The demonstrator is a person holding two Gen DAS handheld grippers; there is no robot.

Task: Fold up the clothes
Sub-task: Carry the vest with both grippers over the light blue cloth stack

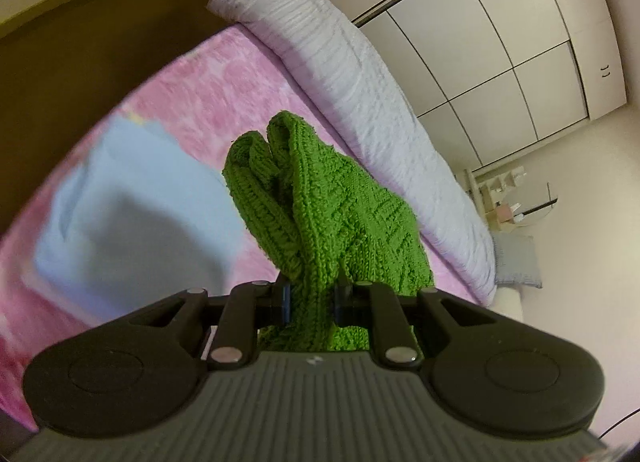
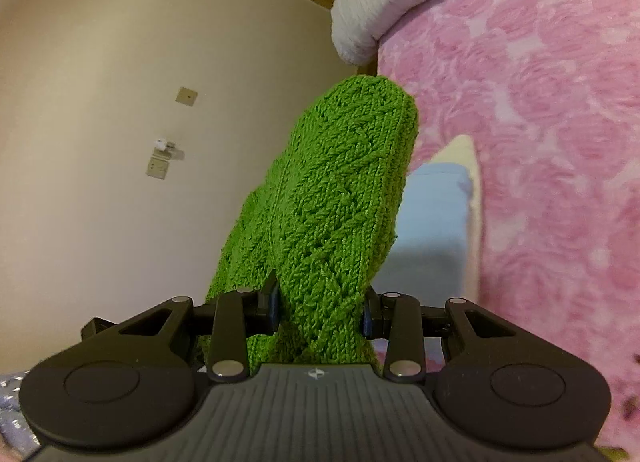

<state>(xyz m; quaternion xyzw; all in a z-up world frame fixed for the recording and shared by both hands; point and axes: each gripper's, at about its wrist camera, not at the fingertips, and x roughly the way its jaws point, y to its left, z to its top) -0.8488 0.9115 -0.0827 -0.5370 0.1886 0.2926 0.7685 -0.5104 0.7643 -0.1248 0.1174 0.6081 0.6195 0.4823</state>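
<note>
**Both grippers clamped on green knit**

Now the left gripper (image 1: 312, 298) pinches bunched green knit garment (image 1: 320, 214), and the right gripper (image 2: 320, 312) squeezes a thicker fold of it. Garment's lifted over the pink bedspread (image 1: 224, 74), blue cloth (image 1: 132, 198) lying beyond.

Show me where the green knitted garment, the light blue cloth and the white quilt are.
green knitted garment (image 2: 340, 190), right wrist view, cable-knit middle.
light blue cloth (image 1: 132, 214), left wrist view, flat middle.
white quilt (image 1: 340, 74), left wrist view, ribbed top.
</note>
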